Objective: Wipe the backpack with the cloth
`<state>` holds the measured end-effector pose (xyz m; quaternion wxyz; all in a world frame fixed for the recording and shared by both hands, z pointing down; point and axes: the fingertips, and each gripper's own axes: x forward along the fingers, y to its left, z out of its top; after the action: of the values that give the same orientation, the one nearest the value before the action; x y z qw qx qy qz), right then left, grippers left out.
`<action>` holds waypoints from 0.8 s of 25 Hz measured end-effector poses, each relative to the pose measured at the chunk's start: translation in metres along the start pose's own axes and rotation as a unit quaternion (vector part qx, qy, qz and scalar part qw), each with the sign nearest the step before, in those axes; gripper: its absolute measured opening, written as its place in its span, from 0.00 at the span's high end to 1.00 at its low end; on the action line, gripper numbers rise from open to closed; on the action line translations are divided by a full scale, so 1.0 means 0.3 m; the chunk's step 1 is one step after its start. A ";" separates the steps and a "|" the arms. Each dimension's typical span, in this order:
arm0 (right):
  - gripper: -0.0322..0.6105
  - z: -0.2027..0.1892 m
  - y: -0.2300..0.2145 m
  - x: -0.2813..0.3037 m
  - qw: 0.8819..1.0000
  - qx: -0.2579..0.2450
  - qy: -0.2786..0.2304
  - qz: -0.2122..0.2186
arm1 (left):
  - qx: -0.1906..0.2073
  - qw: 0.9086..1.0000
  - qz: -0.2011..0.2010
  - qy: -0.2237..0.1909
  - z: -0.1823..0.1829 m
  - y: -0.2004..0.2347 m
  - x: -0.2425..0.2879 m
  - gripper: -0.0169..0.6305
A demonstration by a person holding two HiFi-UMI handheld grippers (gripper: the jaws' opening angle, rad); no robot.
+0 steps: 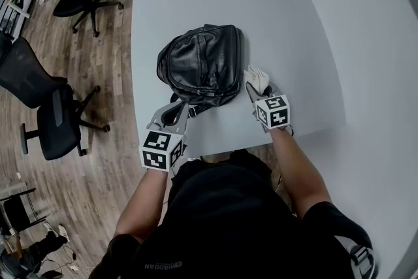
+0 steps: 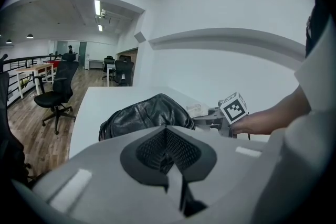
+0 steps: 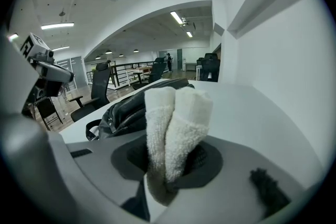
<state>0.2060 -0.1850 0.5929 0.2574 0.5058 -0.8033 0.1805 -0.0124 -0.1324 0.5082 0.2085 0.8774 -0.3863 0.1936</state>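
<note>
One claw [image 3: 170,165] — right, forward — around cloth [image 3: 181,118]

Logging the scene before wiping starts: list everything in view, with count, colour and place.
backpack: one, black, lying on the table, towards its near edge
cloth: one, white, folded, just right of the backpack, clamped in the right gripper
table: one, white, in front of the person
office chairs: three, black, on the floor left of the table
floor: wood, brown, left of the table
left gripper: grey, jaws shut on nothing, by the backpack's near left corner
right gripper: grey, jaws shut on the cloth
</note>
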 end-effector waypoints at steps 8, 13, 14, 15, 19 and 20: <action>0.78 -0.024 0.063 -0.056 1.000 0.002 -0.001 -0.014 | 0.005 1.000 -0.015 0.002 -0.018 0.010 -0.026 0.97; 0.78 -0.052 0.089 -0.079 1.000 0.010 -0.002 -0.023 | 0.009 1.000 -0.026 0.003 -0.036 0.003 -0.033 0.97; 0.78 -0.056 0.096 -0.083 1.000 0.011 -0.002 -0.025 | 0.010 1.000 -0.028 0.005 -0.040 0.002 -0.036 0.97; 0.78 -0.059 0.103 -0.088 1.000 0.012 -0.002 -0.027 | 0.011 0.999 -0.030 0.006 -0.044 0.001 -0.040 0.97; 0.78 -0.069 0.138 -0.110 0.999 0.019 -0.003 -0.033 | 0.016 0.999 -0.039 0.010 -0.055 0.002 -0.060 0.97; 0.78 -0.072 0.149 -0.113 0.999 0.021 -0.004 -0.034 | 0.017 0.999 -0.040 0.009 -0.057 0.005 -0.065 0.97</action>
<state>0.1827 -0.1297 0.5888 0.2496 0.5389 -0.7826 0.1865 -0.0287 -0.1129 0.5130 0.2050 0.8938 -0.3452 0.1998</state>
